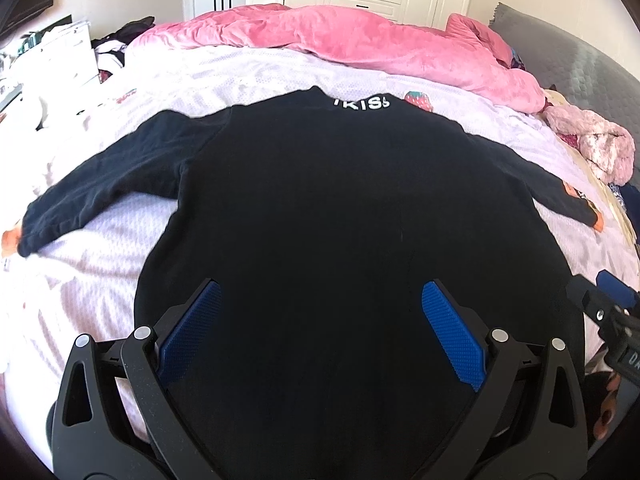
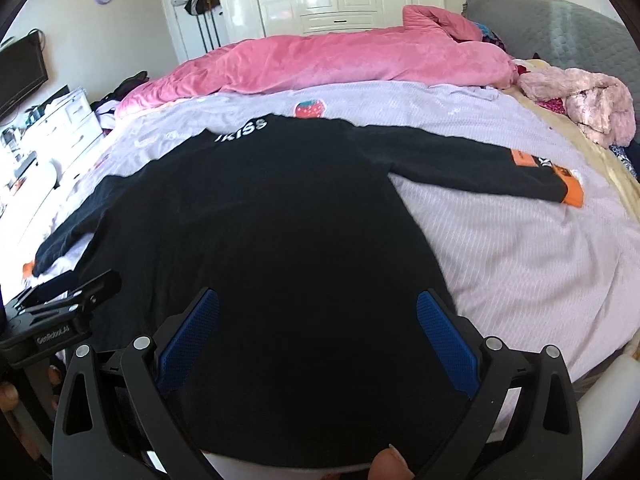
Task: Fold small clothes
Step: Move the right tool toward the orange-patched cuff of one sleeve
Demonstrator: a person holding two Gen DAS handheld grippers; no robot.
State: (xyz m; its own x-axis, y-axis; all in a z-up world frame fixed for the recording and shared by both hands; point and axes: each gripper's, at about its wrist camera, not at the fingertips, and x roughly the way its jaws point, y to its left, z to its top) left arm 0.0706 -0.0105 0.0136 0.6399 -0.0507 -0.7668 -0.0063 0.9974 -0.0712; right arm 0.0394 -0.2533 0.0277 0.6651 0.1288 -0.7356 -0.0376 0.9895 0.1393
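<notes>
The black top [image 1: 340,208] lies flat, unfolded; my left gripper [image 1: 320,308] and right gripper [image 2: 316,312] hover spread over its hem; next, I judge, pinching a sleeve [image 2: 480,164] inward.

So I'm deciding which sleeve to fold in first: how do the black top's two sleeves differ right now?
The right sleeve shows orange patches and a wide orange cuff; the left sleeve is plain black, with just a bit of orange at its end. The right sleeve lies flat and fairly straight; the left sleeve looks more rumpled. Both are spread outward on the lilac bedsheet, neither folded yet.
</notes>
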